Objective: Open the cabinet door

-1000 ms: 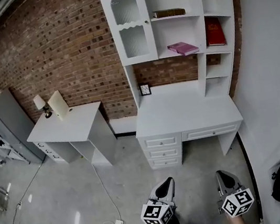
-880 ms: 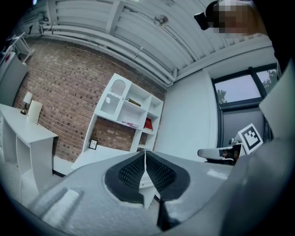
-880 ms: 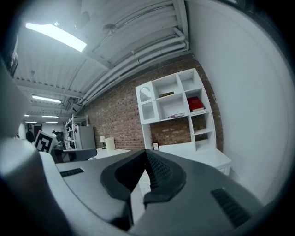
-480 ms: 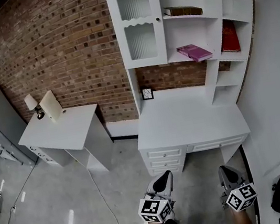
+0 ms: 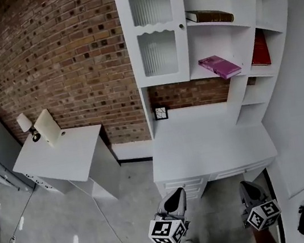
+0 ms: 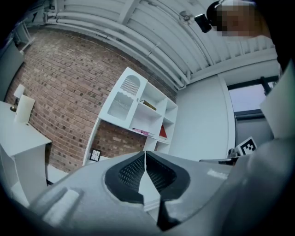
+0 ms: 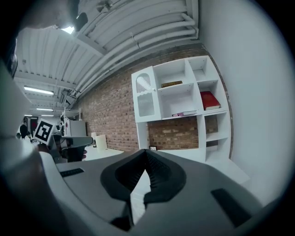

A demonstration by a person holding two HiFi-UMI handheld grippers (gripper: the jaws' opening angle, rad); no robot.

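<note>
A: Desk top (image 5: 208, 149)?
B: Small framed pic (image 5: 160, 113) at the back, by the brick wall.
A: Shelf unit (image 5: 245, 27) above?
B: Brown bk (image 5: 209, 16) flat on upper shelf, pink bk (image 5: 219, 67) flat on shelf below, red bk (image 5: 260, 48) upright in R compartment.
A: Side table (image 5: 60, 159)?
B: Lamp (image 5: 25, 123) + tilted cream panel (image 5: 48, 128), far L corner.
A: Floor (image 5: 55, 232)?
B: White cable (image 5: 106, 221).
</note>
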